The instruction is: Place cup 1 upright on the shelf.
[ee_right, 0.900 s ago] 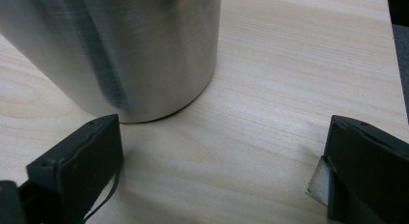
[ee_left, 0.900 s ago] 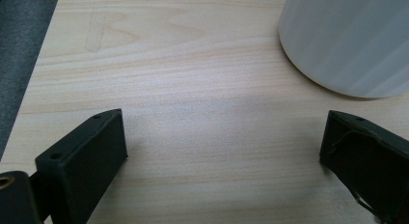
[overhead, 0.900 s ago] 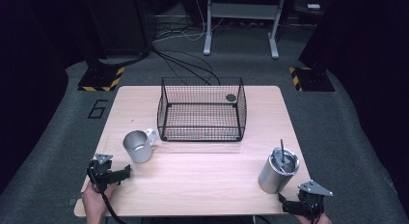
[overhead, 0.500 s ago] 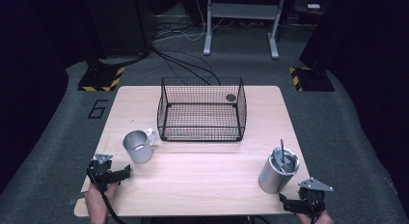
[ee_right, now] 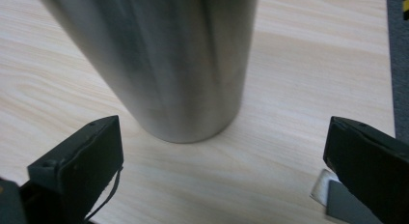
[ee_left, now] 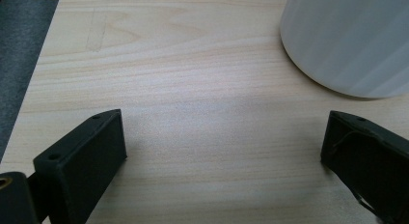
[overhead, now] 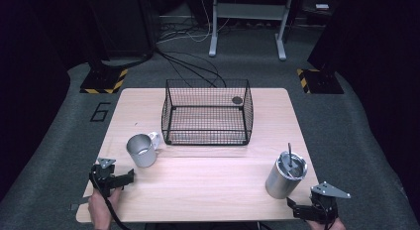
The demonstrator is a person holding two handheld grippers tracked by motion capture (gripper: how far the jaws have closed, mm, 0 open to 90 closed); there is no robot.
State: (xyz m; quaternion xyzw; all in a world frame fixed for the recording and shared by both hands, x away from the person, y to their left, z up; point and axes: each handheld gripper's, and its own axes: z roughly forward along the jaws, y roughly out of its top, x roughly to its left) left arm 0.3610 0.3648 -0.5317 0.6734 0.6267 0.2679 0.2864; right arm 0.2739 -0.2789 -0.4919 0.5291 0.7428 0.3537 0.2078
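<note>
High view puts my right gripper at the table's near right corner, jaws spread wide just short of the steel canister — nothing grasped yet, I judge. It stands upright, long axis vertical; my left gripper gapes near the mug.

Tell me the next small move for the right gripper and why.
Probably ease the right gripper forward until its fingers straddle the steel cup: they stand wide open, the cup sits just ahead, untouched.
</note>
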